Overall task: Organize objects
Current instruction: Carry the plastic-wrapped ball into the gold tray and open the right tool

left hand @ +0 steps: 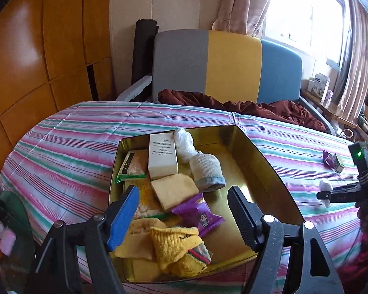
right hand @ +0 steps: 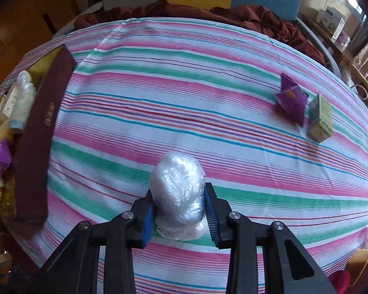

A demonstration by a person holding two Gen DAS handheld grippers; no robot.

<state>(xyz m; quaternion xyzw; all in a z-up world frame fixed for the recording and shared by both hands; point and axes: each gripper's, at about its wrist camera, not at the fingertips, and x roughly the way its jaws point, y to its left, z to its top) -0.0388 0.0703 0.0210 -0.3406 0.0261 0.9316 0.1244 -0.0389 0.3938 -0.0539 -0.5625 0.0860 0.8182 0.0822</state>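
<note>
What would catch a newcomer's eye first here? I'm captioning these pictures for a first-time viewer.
The gold tin in the middle of the striped bedspread, crowded with socks, snacks and a white box. Then the right gripper clamped on a wad of clear plastic above the cloth.

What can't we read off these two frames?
- Left wrist view: print on white carton too small.
- Left wrist view: yellow sock partly hidden by left gripper.
- Right wrist view: gold tin cut off by left edge.
- Right wrist view: green box label blurred.
</note>
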